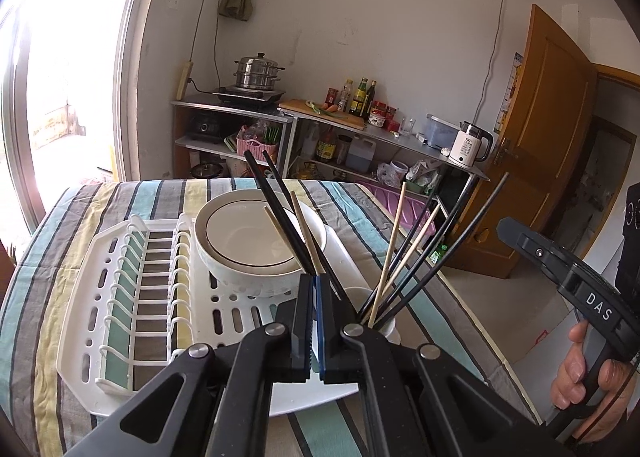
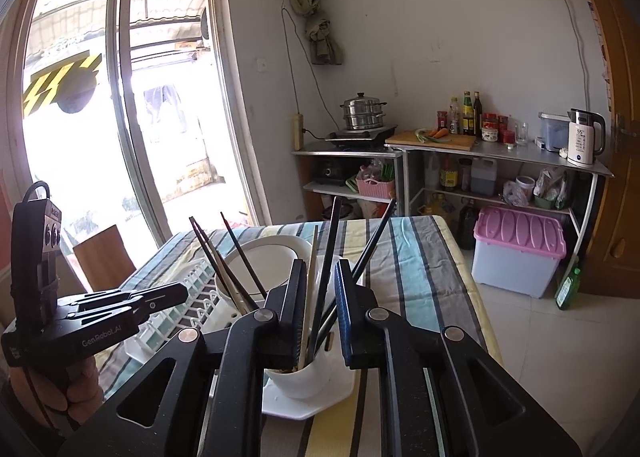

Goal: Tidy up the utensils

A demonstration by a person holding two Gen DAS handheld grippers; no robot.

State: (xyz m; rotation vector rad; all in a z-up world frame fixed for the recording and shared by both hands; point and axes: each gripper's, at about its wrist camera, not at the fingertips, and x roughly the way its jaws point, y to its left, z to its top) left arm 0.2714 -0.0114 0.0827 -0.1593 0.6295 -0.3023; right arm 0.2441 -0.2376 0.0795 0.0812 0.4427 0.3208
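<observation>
My left gripper [image 1: 314,277] is shut on a bundle of several chopsticks [image 1: 282,225], black and wooden, which fan up over the white bowl [image 1: 248,233]. From the right wrist view the same gripper [image 2: 182,291] and its sticks [image 2: 218,261] sit left of the cup. A white cup [image 2: 304,377] stands on a white octagonal plate [image 2: 280,403] and holds more chopsticks [image 2: 330,245]. My right gripper [image 2: 320,265] is open, and the cup's sticks stand loose between its jaws. In the left wrist view the cup [image 1: 356,297] is just right of my jaws.
A white dish rack [image 1: 132,289] lies on the striped tablecloth [image 1: 60,257] and carries the bowl. The table's right edge drops to a tiled floor with a purple-lidded box [image 2: 520,245] and a green bottle [image 2: 568,289]. A steel shelf with kitchenware lines the far wall.
</observation>
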